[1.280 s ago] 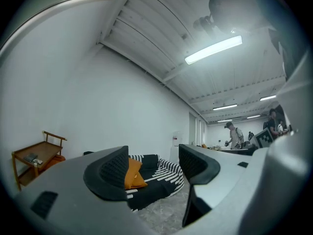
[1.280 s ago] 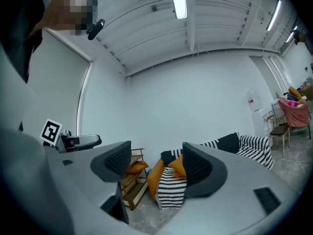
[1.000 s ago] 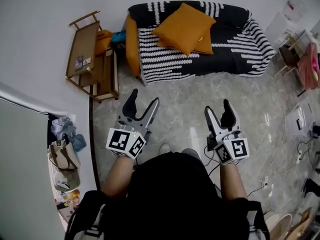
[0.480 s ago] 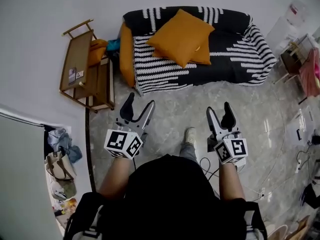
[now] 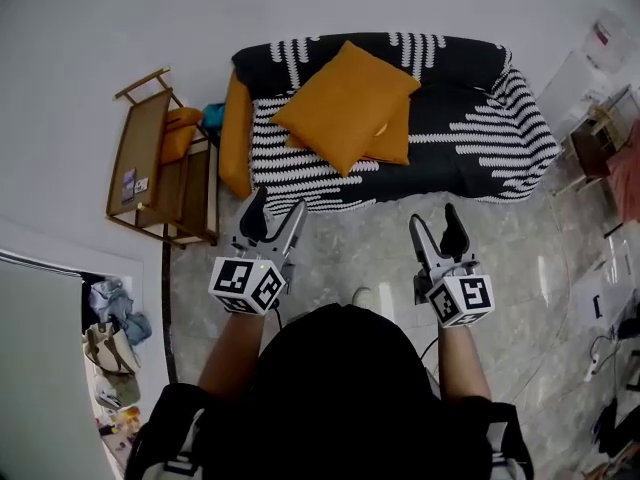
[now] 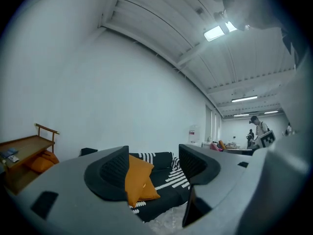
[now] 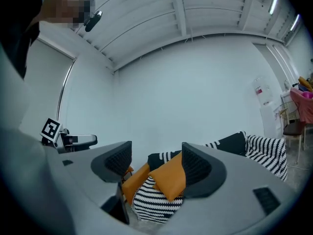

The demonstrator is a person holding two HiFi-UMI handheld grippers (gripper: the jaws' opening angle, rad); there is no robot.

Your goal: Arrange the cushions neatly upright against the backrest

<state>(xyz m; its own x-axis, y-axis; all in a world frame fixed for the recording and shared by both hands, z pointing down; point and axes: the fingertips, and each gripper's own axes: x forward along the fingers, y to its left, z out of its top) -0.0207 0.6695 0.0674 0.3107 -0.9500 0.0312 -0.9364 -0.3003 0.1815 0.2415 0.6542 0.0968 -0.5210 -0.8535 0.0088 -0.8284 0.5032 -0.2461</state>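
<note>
A black sofa (image 5: 470,133) with a white striped throw stands against the far wall. Two orange cushions lie on its seat: the upper cushion (image 5: 345,103) rests tilted over a lower cushion (image 5: 392,146). A third orange cushion (image 5: 236,146) hangs against the sofa's left armrest. My left gripper (image 5: 276,216) and right gripper (image 5: 438,228) are held over the floor in front of the sofa, both open and empty. The sofa (image 6: 164,180) and cushions (image 6: 139,177) show between the left jaws, and the cushion (image 7: 168,177) between the right jaws.
A wooden rack (image 5: 150,158) with an orange cushion (image 5: 180,133) on it stands left of the sofa. Bags and clutter (image 5: 110,338) lie at the lower left. Cables (image 5: 600,308) and furniture (image 5: 600,133) are at the right. A person (image 6: 259,129) stands far off.
The view has moved closer to the sofa, which now sits lower and larger in the head view. Both grippers stayed open and kept their places in front of the body.
</note>
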